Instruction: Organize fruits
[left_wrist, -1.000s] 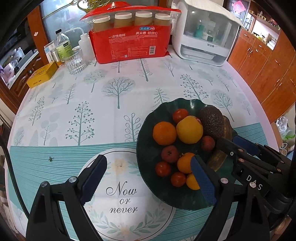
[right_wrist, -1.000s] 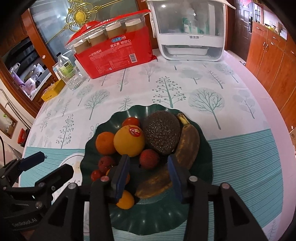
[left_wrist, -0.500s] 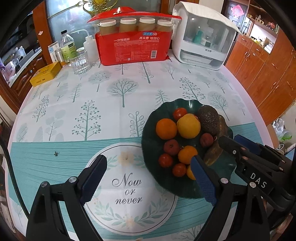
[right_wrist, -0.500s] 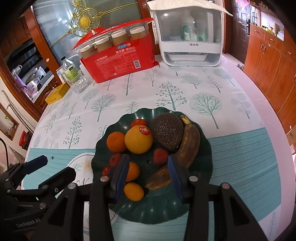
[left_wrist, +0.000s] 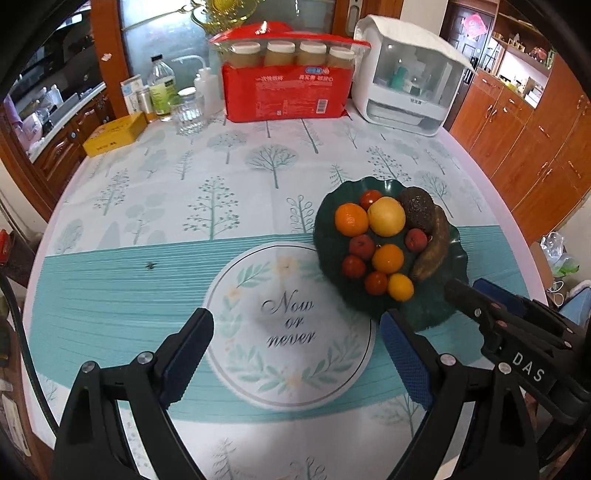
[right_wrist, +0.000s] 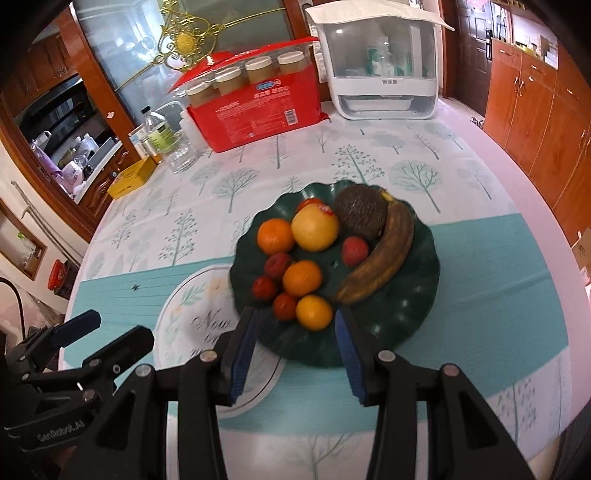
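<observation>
A dark green scalloped plate (left_wrist: 448, 306) (right_wrist: 406, 317) holds several fruits: oranges (right_wrist: 276, 235), a big yellow citrus (right_wrist: 315, 228), an avocado (right_wrist: 361, 212), a browned banana (right_wrist: 384, 254) and small red fruits (right_wrist: 354, 249). My left gripper (left_wrist: 295, 339) is open and empty above the round "Now or never" print (left_wrist: 291, 325), left of the plate. My right gripper (right_wrist: 295, 332) is open and empty at the plate's near edge, just short of the front orange (right_wrist: 314, 312). It also shows in the left wrist view (left_wrist: 469, 288).
At the table's back stand a red pack of jars (left_wrist: 288, 92), a white appliance (left_wrist: 410, 92), a glass (left_wrist: 188, 114), bottles (left_wrist: 160, 92) and a yellow box (left_wrist: 114, 133). Wooden cabinets (left_wrist: 535, 147) line the right side. The table edge curves close on the right.
Both grippers have pulled back and up from the plate. The fruits look smaller and farther off. Both stay open and empty.
</observation>
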